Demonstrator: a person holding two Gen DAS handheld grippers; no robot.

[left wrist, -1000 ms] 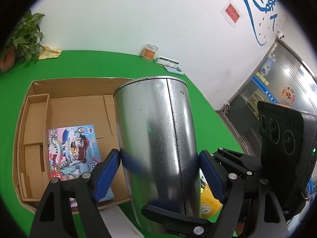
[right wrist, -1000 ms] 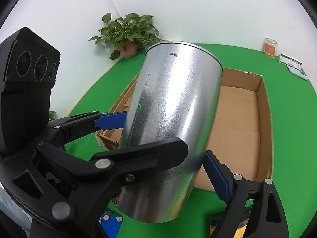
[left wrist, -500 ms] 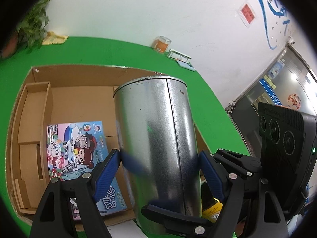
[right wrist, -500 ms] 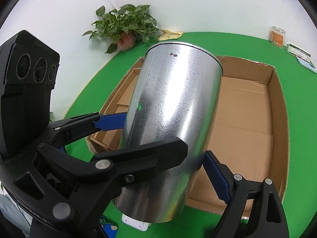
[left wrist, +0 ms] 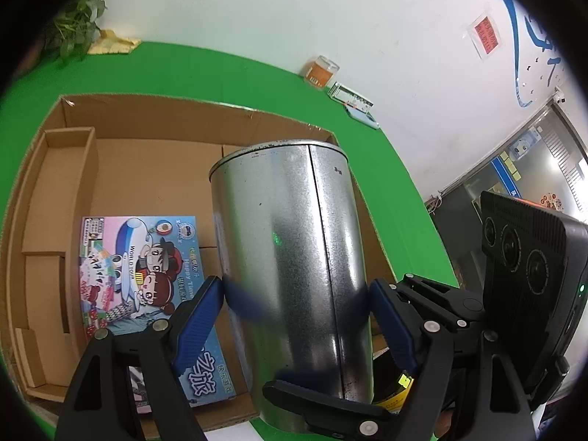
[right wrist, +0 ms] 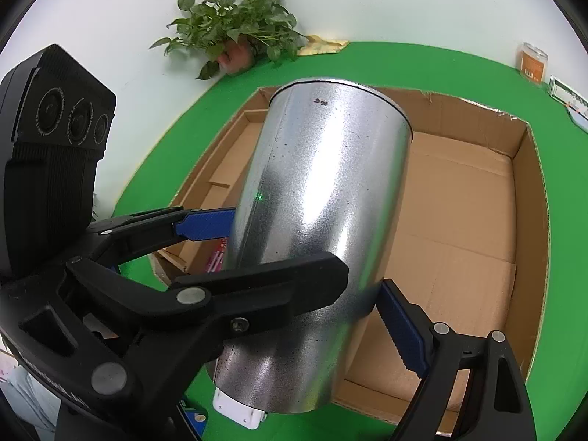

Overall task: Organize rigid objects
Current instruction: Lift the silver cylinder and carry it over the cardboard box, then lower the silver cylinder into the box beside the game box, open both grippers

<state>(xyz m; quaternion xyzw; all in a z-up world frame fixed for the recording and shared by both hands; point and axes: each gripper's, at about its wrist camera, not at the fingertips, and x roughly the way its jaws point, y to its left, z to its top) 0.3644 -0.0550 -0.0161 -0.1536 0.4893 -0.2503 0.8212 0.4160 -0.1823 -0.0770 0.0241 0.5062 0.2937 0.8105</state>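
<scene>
**Two claws carry a metal canister over the box**

Left wrist view: the left claw [left wrist: 296,308] grips the galvanized metal canister [left wrist: 290,242] low on its body, one blue pad pressed on each side. The canister stands nearly upright, lifted above the near part of the open cardboard box [left wrist: 147,117]. A colourful game box [left wrist: 147,279] lies flat on the box floor, just to the left of the canister. Cardboard dividers [left wrist: 55,198] line the box's left side. An orange jar [left wrist: 320,72] sits far off on the green bench [left wrist: 228,73].

Right wrist view: the right claw [right wrist: 305,264] is also clamped on the canister [right wrist: 323,198], which tilts here toward the upper right. The box [right wrist: 529,198] has bare floor to the canister's right. A potted plant [right wrist: 235,40] stands in the corner.

Judged from this, the step in hand is carrying the canister into the box. The next move calls for lowering it with both claws together onto the free floor, clear of the game box, and setting it upright before either claw lets go.
</scene>
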